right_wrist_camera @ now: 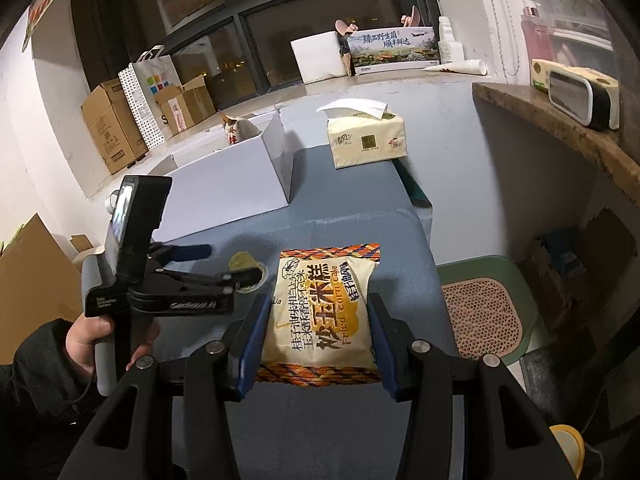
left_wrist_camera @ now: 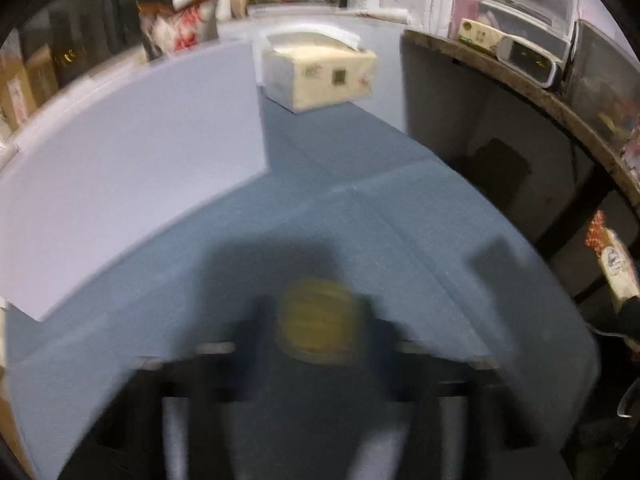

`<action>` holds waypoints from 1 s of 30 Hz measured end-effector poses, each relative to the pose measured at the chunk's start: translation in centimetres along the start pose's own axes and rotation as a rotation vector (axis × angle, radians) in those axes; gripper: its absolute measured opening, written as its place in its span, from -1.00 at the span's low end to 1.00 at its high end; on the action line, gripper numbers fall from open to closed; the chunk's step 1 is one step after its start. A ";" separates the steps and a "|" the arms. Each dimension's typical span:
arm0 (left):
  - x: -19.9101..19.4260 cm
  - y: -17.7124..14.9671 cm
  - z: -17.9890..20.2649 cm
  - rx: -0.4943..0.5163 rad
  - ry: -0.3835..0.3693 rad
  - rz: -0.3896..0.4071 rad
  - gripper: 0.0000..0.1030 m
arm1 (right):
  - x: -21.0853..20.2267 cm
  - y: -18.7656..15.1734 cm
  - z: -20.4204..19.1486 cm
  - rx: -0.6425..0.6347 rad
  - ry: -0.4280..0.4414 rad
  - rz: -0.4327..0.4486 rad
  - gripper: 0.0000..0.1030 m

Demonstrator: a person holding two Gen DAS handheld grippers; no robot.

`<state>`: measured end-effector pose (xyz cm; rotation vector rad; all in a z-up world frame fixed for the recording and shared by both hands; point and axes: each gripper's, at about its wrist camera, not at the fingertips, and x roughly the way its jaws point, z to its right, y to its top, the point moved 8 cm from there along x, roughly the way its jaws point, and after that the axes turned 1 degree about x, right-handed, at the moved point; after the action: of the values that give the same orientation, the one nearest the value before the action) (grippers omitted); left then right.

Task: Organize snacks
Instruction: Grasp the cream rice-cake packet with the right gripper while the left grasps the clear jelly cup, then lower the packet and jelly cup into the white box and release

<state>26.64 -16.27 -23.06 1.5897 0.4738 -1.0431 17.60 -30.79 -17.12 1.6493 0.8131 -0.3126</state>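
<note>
- The right gripper [right_wrist_camera: 318,320] grips a corn cake packet [right_wrist_camera: 320,312] by its two long sides, one blue pad [right_wrist_camera: 251,344] pressed to each edge.
- The packet is a cream plastic pillow pack with a band of orange, woven-looking pattern across its top and bottom seals. It bears large dark Chinese characters, a yellow-gold cloud shape and the words "Fried corn cake".
- It hangs above the near end of the blue-grey table [right_wrist_camera: 352,200], clear of the surface as far as can be told.
- The left gripper [right_wrist_camera: 244,276] lies low over the table to the packet's left, held by a hand [right_wrist_camera: 92,340] in a dark sleeve. Its jaws are clamped on a small round yellow snack [left_wrist_camera: 318,320], blurred in the left wrist view, its print unreadable.
- Farther back stands an open white box [right_wrist_camera: 240,176] with another snack bag [right_wrist_camera: 236,130] showing over its rim.
- A tissue pack [right_wrist_camera: 366,140] sits on the table to the right of the box.
</note>
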 end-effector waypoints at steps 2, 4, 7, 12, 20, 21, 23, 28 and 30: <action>-0.2 -0.1 -0.1 -0.002 -0.011 0.008 -0.27 | 0.1 0.0 -0.1 -0.006 0.000 0.000 0.01; -0.9 -0.2 -0.3 -0.024 -0.044 0.021 -0.27 | 0.1 0.0 -0.3 -0.013 0.004 0.001 0.01; -2.2 -0.2 -0.9 -0.040 -0.063 0.053 -0.27 | 0.3 0.1 -0.4 -0.018 0.006 -0.002 0.01; -7.1 -0.2 -3.0 -0.082 -0.061 0.146 -0.27 | 0.7 0.4 -1.7 -0.039 0.035 -0.007 0.01; -16.1 0.4 -11.0 -0.194 0.062 0.304 -0.27 | 3.9 3.5 -8.4 -0.145 0.163 -0.015 0.01; -16.7 0.7 -12.0 -0.206 0.078 0.315 -0.27 | 4.4 4.3 -9.5 -0.155 0.182 -0.015 0.01; -18.1 1.7 -14.1 -0.227 0.102 0.340 -0.27 | 5.3 6.2 -12.1 -0.192 0.222 -0.004 0.01; -19.7 5.9 -19.0 -0.265 0.148 0.391 -0.27 | 8.2 12.7 -17.2 -0.233 0.279 0.027 0.01; -19.2 8.1 -20.7 -0.272 0.156 0.396 -0.26 | 9.6 15.1 -18.6 -0.244 0.282 0.028 0.01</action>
<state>30.42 4.82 -2.91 1.4490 0.3668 -0.5346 30.18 -10.76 -6.88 1.4907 0.9957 0.0414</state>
